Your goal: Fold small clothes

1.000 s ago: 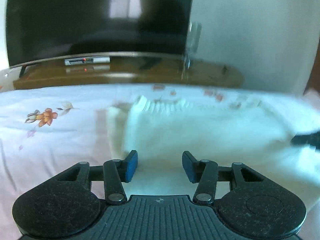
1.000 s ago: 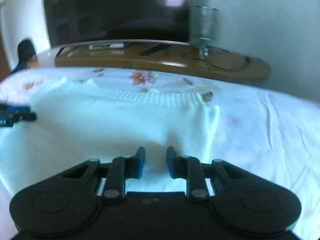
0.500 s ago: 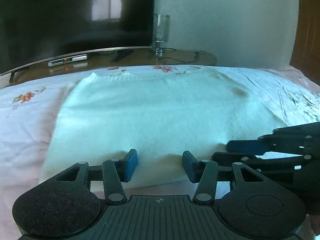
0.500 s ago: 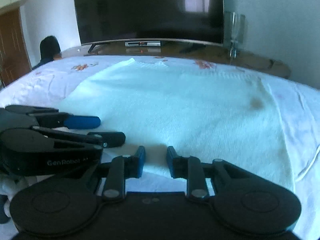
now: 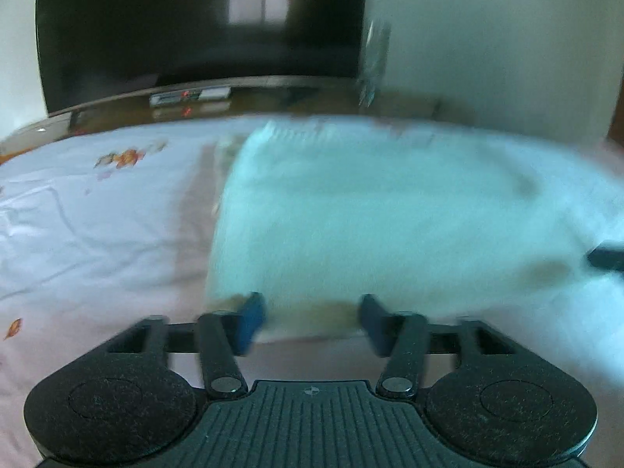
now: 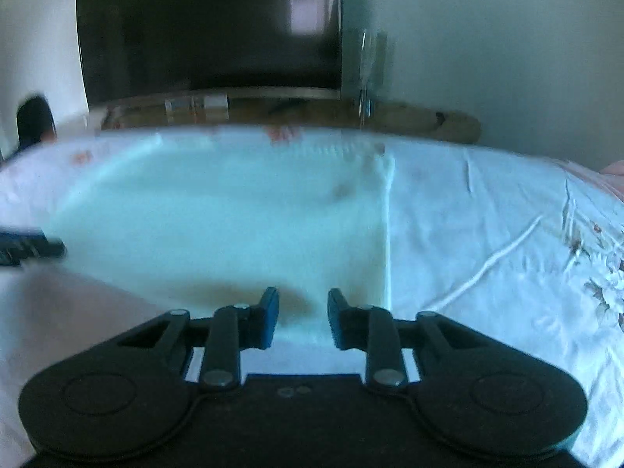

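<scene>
So, both frames pretty blurry. White knit sweater lies flat on floral bedsheet, ribbed edge at far side toward TV. Left gripper jaws apart, at sweater's near-left corner, near hem between blue pads. Right gripper jaws apart too, at near-right corner. Brownish spot on knit. Drinking glass on wooden stand behind.

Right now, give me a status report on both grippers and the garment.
Left gripper, right gripper: jaws open, at near hem. White knit garment flat on floral bedsheet, brown spot showing. Nothing in the way.
</scene>
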The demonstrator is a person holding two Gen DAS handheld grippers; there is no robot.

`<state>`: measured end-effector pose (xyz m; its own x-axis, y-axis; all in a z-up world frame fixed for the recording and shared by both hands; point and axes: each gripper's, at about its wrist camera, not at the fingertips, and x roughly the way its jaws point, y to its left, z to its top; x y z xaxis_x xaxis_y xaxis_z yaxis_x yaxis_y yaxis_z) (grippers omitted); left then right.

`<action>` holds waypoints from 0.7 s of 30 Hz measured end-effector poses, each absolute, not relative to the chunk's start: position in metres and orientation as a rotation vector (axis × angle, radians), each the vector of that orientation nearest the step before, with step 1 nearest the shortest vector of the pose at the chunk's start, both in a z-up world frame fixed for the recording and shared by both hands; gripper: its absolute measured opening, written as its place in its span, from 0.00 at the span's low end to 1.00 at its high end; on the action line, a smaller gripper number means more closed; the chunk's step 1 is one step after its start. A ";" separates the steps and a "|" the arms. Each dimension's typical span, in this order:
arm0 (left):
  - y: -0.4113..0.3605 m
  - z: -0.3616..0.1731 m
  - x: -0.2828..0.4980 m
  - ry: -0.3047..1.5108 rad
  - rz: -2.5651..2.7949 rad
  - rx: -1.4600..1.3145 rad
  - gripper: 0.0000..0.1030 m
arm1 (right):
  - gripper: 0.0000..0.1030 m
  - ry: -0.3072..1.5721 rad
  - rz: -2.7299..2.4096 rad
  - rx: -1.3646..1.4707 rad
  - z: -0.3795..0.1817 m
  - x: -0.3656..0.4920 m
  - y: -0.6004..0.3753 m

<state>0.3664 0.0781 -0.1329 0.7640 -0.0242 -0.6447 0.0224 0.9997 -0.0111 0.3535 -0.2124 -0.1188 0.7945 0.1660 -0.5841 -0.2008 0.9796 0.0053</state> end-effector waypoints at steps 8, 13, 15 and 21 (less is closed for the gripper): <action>0.072 -0.128 0.368 0.715 0.006 -0.006 0.65 | 0.29 0.678 0.210 -0.044 -0.120 0.352 -0.220; 0.071 -0.127 0.370 0.723 0.011 0.006 0.67 | 0.32 0.714 0.218 -0.073 -0.133 0.362 -0.221; 0.071 -0.126 0.370 0.730 0.009 0.028 0.72 | 0.32 0.735 0.218 -0.067 -0.126 0.362 -0.221; 0.081 -0.128 0.360 0.747 0.016 0.092 0.74 | 0.33 0.679 0.252 -0.091 -0.137 0.357 -0.228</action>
